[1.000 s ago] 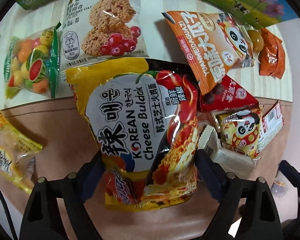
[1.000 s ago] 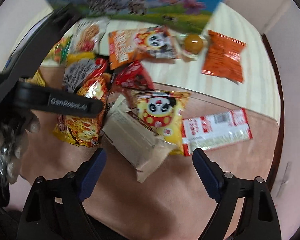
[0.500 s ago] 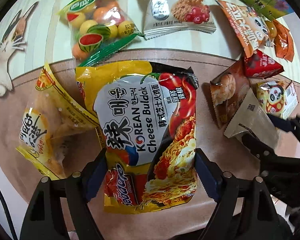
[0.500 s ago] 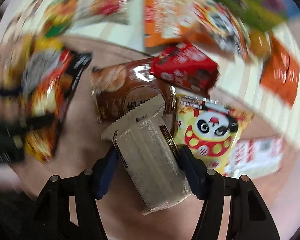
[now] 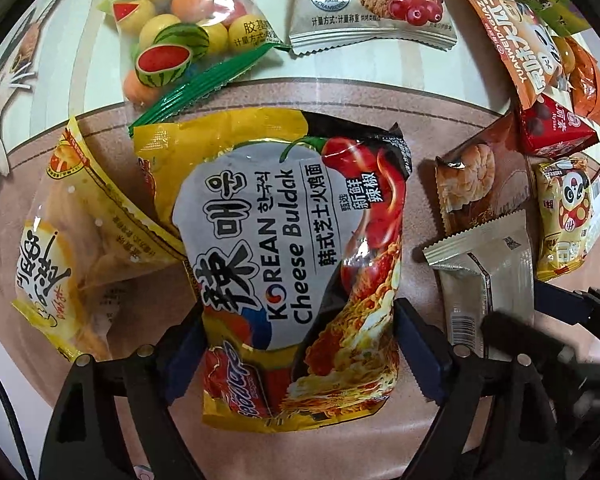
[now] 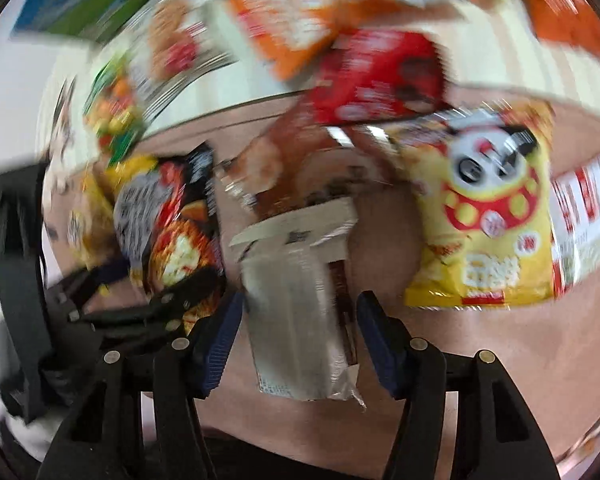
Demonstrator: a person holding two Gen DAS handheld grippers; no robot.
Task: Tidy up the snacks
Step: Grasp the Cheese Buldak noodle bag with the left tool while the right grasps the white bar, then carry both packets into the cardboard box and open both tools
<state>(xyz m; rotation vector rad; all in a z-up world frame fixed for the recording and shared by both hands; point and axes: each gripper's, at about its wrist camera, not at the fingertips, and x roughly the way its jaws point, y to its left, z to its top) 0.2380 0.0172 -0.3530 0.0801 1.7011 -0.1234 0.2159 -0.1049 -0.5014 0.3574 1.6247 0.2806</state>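
1. Up front in the left wrist view, the left gripper (image 5: pixel 300 344) pinches the noodle packet (image 5: pixel 296 256) between both pads; a yellow bag (image 5: pixel 80 256) lies outside the left finger.
2. Right wrist view, blurred: the right gripper (image 6: pixel 298 328) seems clamped on the silver wrapper (image 6: pixel 300 300); a panda bag (image 6: pixel 488 216) sits beyond the right finger.

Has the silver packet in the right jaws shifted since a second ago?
Yes. The silver packet then lay against the yellow panda bag; now it sits apart from it, toward the noodle packet, between the right gripper jaws.
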